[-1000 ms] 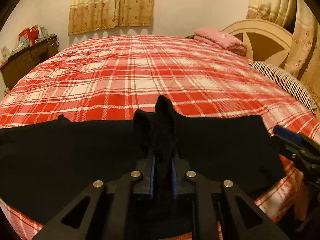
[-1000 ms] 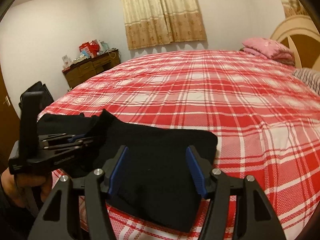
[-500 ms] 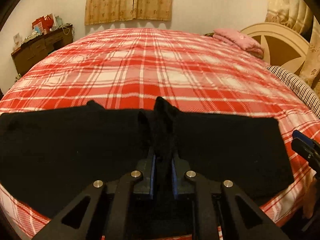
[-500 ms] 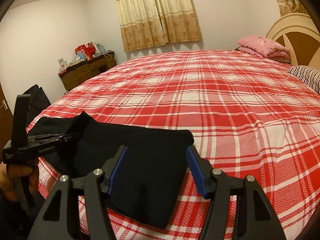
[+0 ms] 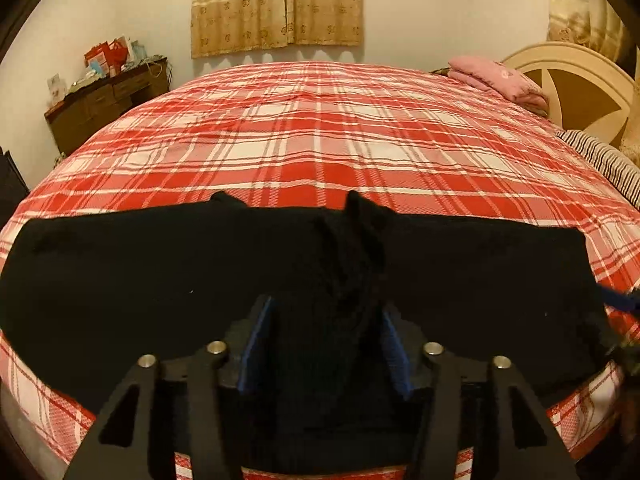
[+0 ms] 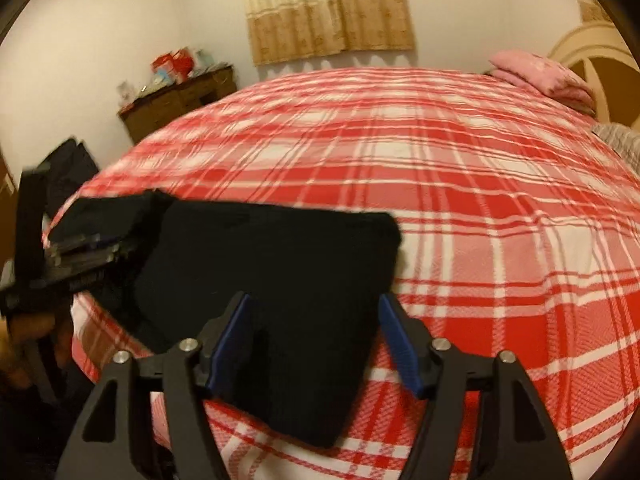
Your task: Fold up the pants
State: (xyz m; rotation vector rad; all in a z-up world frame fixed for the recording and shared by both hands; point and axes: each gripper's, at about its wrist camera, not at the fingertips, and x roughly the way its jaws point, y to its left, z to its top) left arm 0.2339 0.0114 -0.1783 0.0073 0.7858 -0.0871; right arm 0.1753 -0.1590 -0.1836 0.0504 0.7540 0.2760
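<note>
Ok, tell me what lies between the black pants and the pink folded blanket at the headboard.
Only bare red plaid bedspread lies between the black pants and the pink blanket; both wrist views show it.

Bedroom w/ red plaid bedspread (image 5: pixel 320 140), folded pink blanket (image 5: pixel 500 80) by cream headboard (image 5: pixel 576 80), striped pillow (image 5: pixel 600 160), beige curtains (image 5: pixel 276 4), cluttered wooden dresser (image 5: pixel 104 108) at left.

black left claw (image 5: pixel 324 340), blue pads (image 5: pixel 256 344), silver screws (image 5: pixel 216 347).
</note>
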